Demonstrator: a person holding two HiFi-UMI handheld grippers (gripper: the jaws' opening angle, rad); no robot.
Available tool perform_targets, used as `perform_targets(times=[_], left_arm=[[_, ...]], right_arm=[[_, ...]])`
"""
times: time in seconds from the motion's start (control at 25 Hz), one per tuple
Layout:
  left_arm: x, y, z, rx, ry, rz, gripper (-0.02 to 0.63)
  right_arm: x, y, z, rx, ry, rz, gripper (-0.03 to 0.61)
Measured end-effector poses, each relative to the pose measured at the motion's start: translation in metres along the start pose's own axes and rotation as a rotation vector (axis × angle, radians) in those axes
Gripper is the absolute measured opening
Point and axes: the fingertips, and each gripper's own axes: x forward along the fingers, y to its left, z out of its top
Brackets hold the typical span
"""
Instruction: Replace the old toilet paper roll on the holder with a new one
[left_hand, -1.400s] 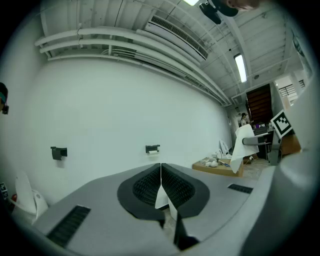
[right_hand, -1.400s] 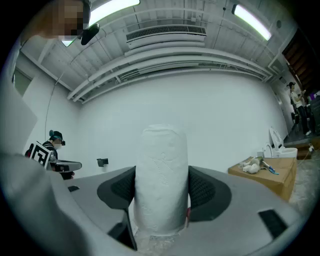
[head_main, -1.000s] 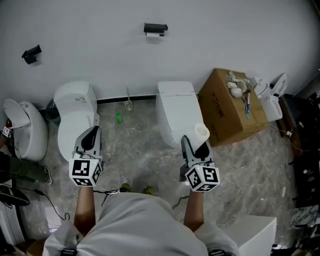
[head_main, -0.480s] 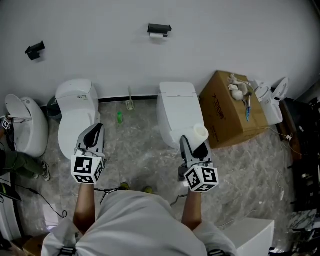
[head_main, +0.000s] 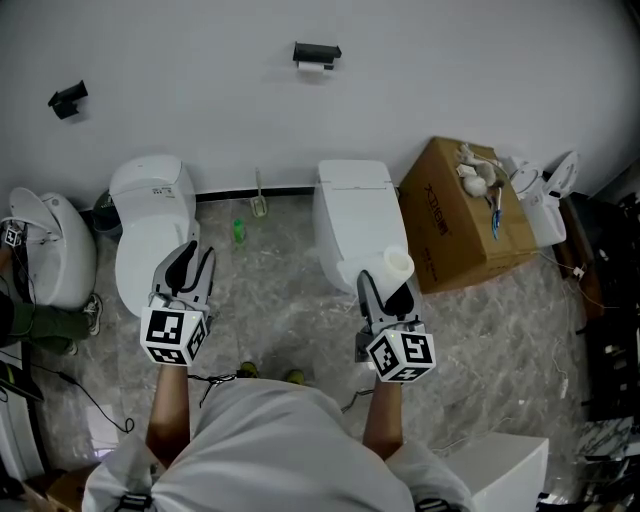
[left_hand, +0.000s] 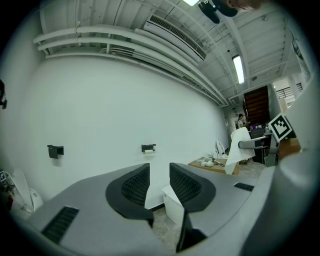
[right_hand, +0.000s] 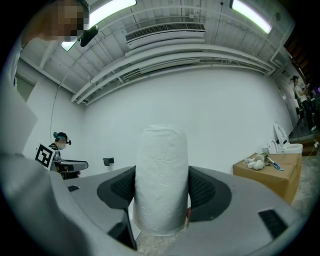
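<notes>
A black holder on the white wall carries the old roll, a small white sliver beneath it; the holder also shows far ahead in the left gripper view. My right gripper is shut on a new white toilet paper roll, and in its own view the roll stands upright, pressed between both pads. My left gripper hangs over the floor by the left toilet. Its jaws are opening, with nothing between them. Both grippers are well short of the wall.
Two white toilets stand against the wall, and a third is at the far left. A cardboard box with odds on top sits to the right. A green bottle and a second black wall fixture are also here.
The left gripper's jaws, shut a second ago, have parted. Both hands stay where they were, and the right still holds the new roll.
</notes>
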Motion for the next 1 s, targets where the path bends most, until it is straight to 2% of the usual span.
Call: perform_targets(times=[0.56,0.84,1.0], left_arm=[[0.016,-0.032,0.0,0.012,0.021,-0.001,0.124],[0.035,-0.062,-0.002,0.022,0.031,0.011,0.124],[0.045,-0.076,-0.005,-0.002,0.031,0.013,0.124]], right_arm=[[0.001,-0.039,0.001,0.037,0.003,0.015,0.302],[0.012,-0.068,-0.004,0.016,0.025,0.053,0.302],[0.016,-0.084,-0.011,0.007,0.045,0.068,0.302]])
